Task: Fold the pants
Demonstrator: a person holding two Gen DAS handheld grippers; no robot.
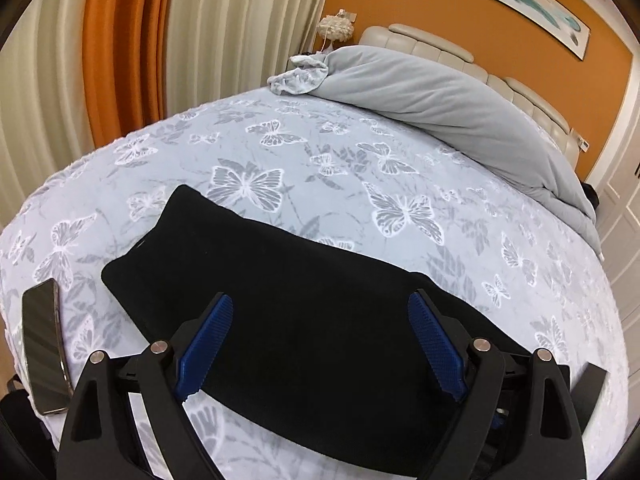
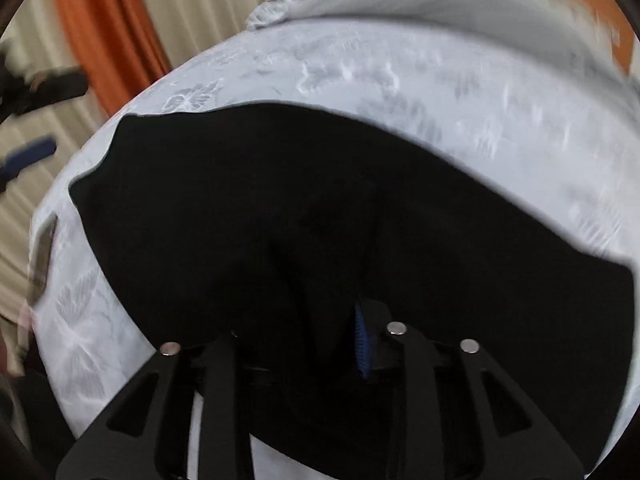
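right gripper (image 2: 332, 320) pinches black pants (image 1: 304, 292); left gripper (image 1: 320, 320) spread wide above.

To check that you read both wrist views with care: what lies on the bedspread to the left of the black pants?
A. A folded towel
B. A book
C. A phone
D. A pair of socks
C: in the left wrist view a dark, flat phone lies on the butterfly bedspread near its edge, to the left of the pants and apart from them.
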